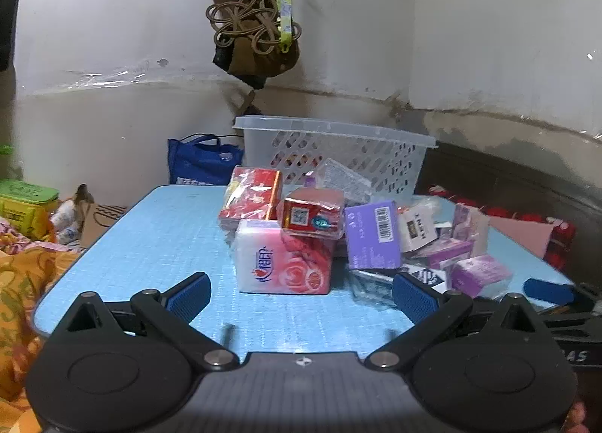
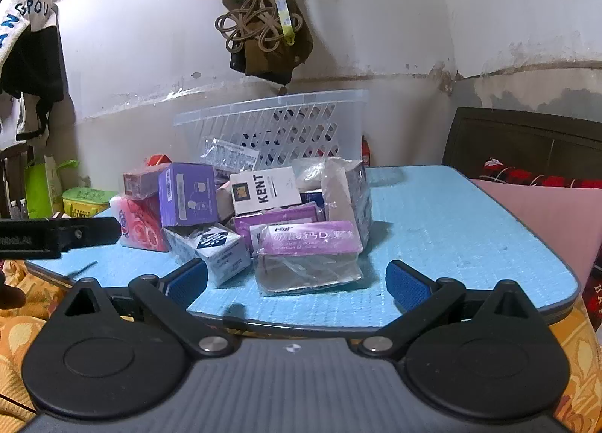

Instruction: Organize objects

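A heap of small boxes and packets lies on the blue table (image 1: 158,244), in front of a clear plastic basket (image 1: 338,154). In the left wrist view a pink rose tissue pack (image 1: 282,259) is nearest, with a red box (image 1: 312,218) on it and a purple box (image 1: 372,241) to its right. My left gripper (image 1: 301,293) is open and empty just short of the tissue pack. In the right wrist view a purple wrapped box (image 2: 308,241), a white KENT box (image 2: 263,188) and the basket (image 2: 278,124) show. My right gripper (image 2: 297,282) is open and empty at the table's (image 2: 451,229) near edge.
A bundle of bags and cords (image 1: 256,30) hangs on the wall above the basket. A blue bag (image 1: 199,162) and green box (image 1: 26,203) sit left of the table. Orange bedding (image 1: 22,282) lies at left. A dark headboard (image 2: 526,139) and pink sheet (image 2: 545,214) are at right.
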The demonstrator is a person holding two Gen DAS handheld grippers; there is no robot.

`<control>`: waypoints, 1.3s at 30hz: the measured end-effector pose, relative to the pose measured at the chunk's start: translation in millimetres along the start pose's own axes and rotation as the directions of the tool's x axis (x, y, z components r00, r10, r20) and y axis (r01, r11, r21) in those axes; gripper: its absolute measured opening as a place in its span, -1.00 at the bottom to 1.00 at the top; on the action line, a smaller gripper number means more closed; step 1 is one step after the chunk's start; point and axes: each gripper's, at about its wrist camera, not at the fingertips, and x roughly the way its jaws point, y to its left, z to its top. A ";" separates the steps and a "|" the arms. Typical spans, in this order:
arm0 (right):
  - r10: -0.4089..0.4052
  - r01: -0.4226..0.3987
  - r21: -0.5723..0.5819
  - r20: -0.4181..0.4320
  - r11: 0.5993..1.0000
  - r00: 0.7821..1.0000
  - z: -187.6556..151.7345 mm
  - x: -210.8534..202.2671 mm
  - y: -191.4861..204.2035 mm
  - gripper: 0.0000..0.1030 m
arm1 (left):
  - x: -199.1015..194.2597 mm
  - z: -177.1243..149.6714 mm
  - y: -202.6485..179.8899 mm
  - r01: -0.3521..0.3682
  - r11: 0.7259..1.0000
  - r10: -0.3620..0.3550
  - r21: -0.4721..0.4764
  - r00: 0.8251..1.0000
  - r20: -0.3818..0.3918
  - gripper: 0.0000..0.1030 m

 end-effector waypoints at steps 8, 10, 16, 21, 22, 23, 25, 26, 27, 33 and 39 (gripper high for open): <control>-0.004 0.004 -0.016 -0.014 1.000 1.000 -0.4 0.9 5.2 1.00 | 0.1 0.0 4.4 0.014 1.000 -0.014 -0.003 1.000 0.010 1.00; -0.004 0.004 -0.013 -0.011 1.000 1.000 -0.6 -0.2 5.0 1.00 | 0.3 0.0 4.8 0.013 1.000 -0.013 -0.004 1.000 0.008 1.00; -0.005 0.004 -0.013 -0.016 1.000 1.000 -0.4 0.3 5.2 1.00 | -2.8 -2.1 3.5 0.026 1.000 -0.026 0.006 0.999 0.021 1.00; -0.003 0.003 -0.012 -0.017 1.000 1.000 -0.8 0.5 5.1 1.00 | -3.2 -2.5 4.3 0.040 0.999 -0.040 0.006 0.999 0.029 0.99; -0.003 0.003 -0.013 -0.018 1.000 1.000 -0.8 0.6 5.2 1.00 | -3.0 -2.7 4.8 0.041 0.999 -0.041 0.003 0.999 0.028 0.99; -0.004 0.003 -0.013 -0.018 1.000 1.000 -0.9 0.6 5.4 1.00 | -2.8 -2.8 5.1 0.042 0.999 -0.042 0.001 0.999 0.029 0.99; -0.003 0.003 -0.012 -0.019 1.000 1.000 -1.1 0.8 5.6 1.00 | -2.8 -3.3 5.5 0.042 0.999 -0.042 -0.001 0.999 0.030 0.99; -0.003 0.003 -0.012 -0.019 1.000 1.000 -1.1 0.8 5.7 1.00 | -2.9 -3.5 5.7 0.043 0.999 -0.042 -0.003 0.999 0.031 0.99; -0.004 0.004 -0.012 -0.019 1.000 1.000 -1.1 0.8 5.6 1.00 | -3.2 -3.7 5.7 0.044 0.999 -0.044 -0.004 0.999 0.032 0.99; -0.004 0.004 -0.009 -0.022 1.000 1.000 -1.3 1.2 5.5 1.00 | -5.2 -5.0 8.0 0.059 0.998 -0.059 -0.014 0.997 0.046 0.99; 0.009 -0.009 -0.003 -0.020 1.000 1.000 -2.0 0.6 3.7 1.00 | -3.8 -5.6 7.8 0.067 0.998 -0.066 -0.017 0.997 0.041 0.99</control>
